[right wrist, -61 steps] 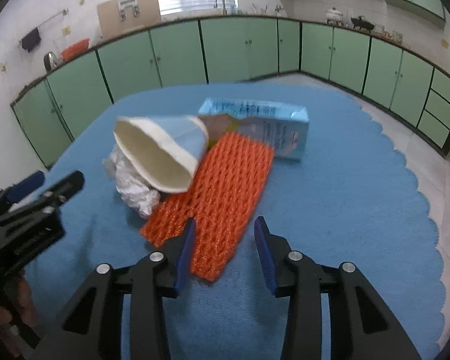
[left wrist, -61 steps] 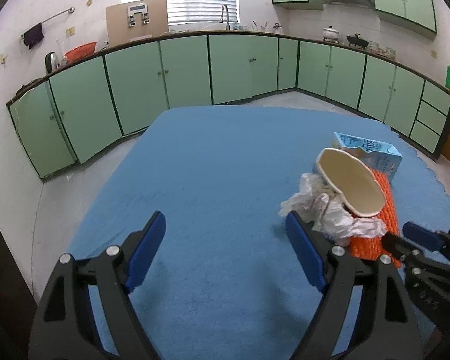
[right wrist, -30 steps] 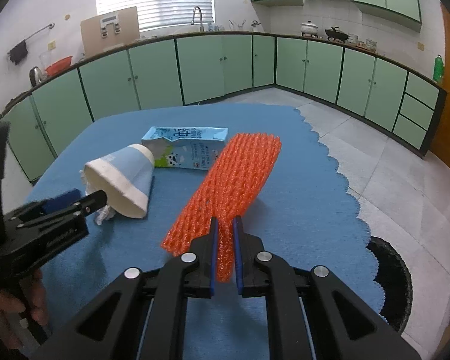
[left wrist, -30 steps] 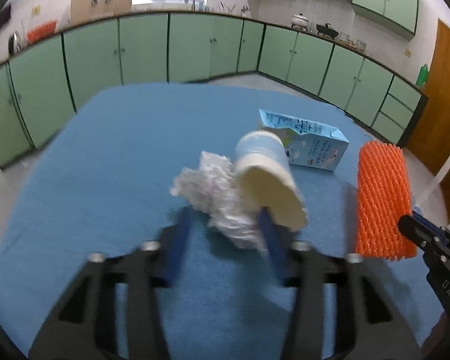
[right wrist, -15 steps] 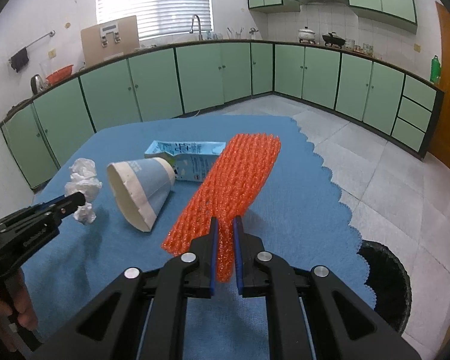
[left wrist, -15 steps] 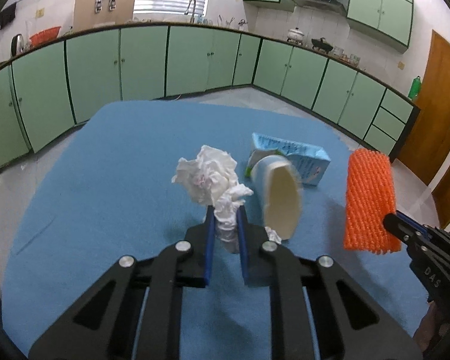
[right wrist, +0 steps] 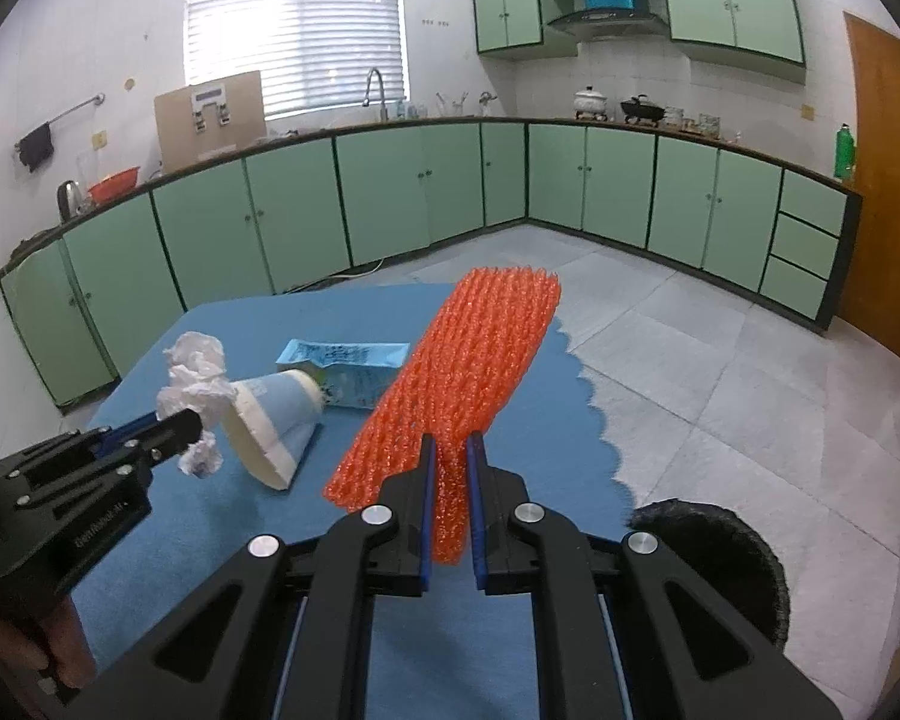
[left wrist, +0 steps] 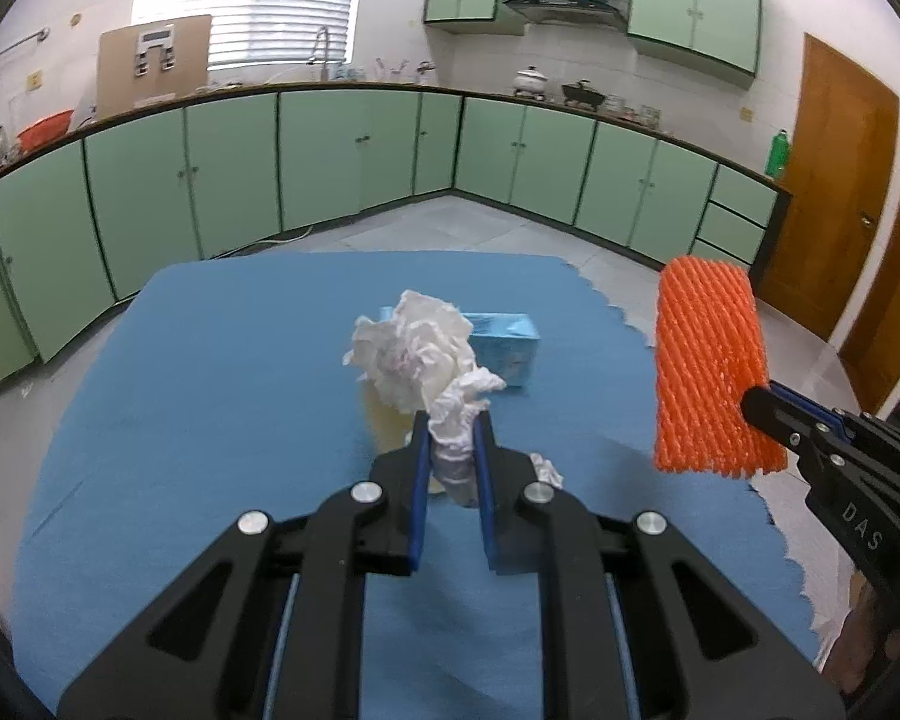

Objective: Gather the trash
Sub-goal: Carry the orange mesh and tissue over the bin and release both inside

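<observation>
My left gripper (left wrist: 452,420) is shut on a crumpled white tissue (left wrist: 417,354) and holds it above the blue table (left wrist: 210,372). My right gripper (right wrist: 450,450) is shut on an orange foam net sleeve (right wrist: 474,360), held up over the table's right side; the sleeve also shows in the left wrist view (left wrist: 711,366). A blue-and-white paper cup (right wrist: 276,420) lies on its side on the table. A light blue milk carton (right wrist: 345,372) lies behind it. The tissue (right wrist: 195,387) and left gripper (right wrist: 186,429) show at left in the right wrist view.
A black trash bin (right wrist: 714,564) stands on the tiled floor just past the table's scalloped right edge. A small tissue scrap (left wrist: 546,468) lies on the table. Green kitchen cabinets (right wrist: 390,198) line the far walls.
Both grippers have risen with their loads. The tissue has lifted off the table and away from the cup. The bin has come further into the right wrist view.
</observation>
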### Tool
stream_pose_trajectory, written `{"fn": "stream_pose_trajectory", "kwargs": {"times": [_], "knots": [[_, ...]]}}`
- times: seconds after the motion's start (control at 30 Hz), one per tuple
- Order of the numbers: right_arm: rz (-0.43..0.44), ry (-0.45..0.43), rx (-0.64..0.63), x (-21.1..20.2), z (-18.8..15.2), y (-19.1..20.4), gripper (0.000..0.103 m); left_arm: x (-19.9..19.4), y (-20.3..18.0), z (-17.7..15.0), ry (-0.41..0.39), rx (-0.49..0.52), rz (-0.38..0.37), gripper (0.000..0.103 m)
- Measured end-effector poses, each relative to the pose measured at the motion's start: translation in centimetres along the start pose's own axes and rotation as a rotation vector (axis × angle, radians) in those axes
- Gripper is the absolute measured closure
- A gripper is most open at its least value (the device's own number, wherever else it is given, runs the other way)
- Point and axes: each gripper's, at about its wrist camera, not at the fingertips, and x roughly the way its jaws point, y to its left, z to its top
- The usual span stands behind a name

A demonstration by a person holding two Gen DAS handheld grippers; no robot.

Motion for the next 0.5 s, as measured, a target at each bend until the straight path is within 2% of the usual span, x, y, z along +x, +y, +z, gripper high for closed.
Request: {"fn": "stream_pose_trajectory", "kwargs": {"times": [0.5], "knots": [[-0.116,-0.043,0.069,-4.5,-0.3,-7.3,0.093,0.3,-9.7,-0.2,-0.017,0.093,-0.153,0.09]]}}
